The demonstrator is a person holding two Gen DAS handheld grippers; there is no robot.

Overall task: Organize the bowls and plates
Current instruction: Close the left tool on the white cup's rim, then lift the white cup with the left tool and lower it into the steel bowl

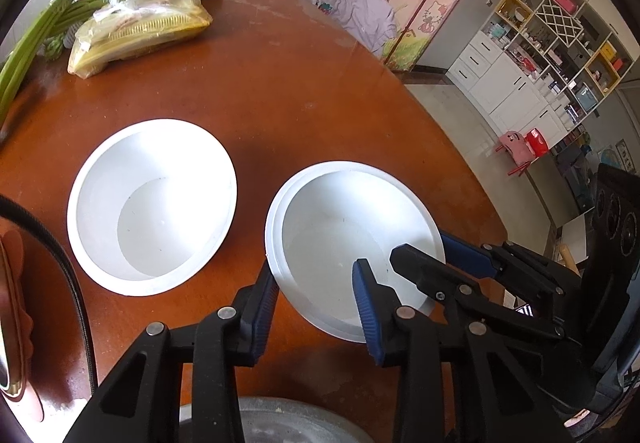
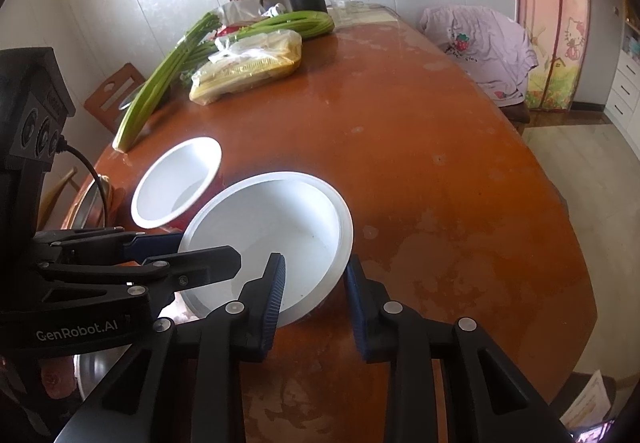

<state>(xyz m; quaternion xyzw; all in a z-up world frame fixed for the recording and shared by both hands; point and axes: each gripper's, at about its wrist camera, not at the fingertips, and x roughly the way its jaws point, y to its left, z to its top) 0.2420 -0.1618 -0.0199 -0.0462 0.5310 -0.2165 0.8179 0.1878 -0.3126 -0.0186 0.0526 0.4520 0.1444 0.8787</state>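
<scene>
The left gripper [image 1: 316,279] is standing with its jaws apart, straddling the near-left rim of the near white bowl [image 1: 340,227], one finger outside the wall at about 7 o'clock and the other over the inside; nothing is being pinched yet. The right gripper [image 2: 314,275] is also spread wide across the same bowl's [image 2: 280,227] rim at about 5 o'clock, one pad inside, one outside. This bowl is appearing to sit nested in or on a second white piece, since a doubled rim is showing on its left side. It is looking rigid, smooth and glossy, probably slippery and breakable, so the thin rim wall is the sensible place to pinch. Farther off, at 10 o'clock, a second white bowl [image 1: 152,207] is resting apart on the wooden table [image 1: 300,83]
</scene>
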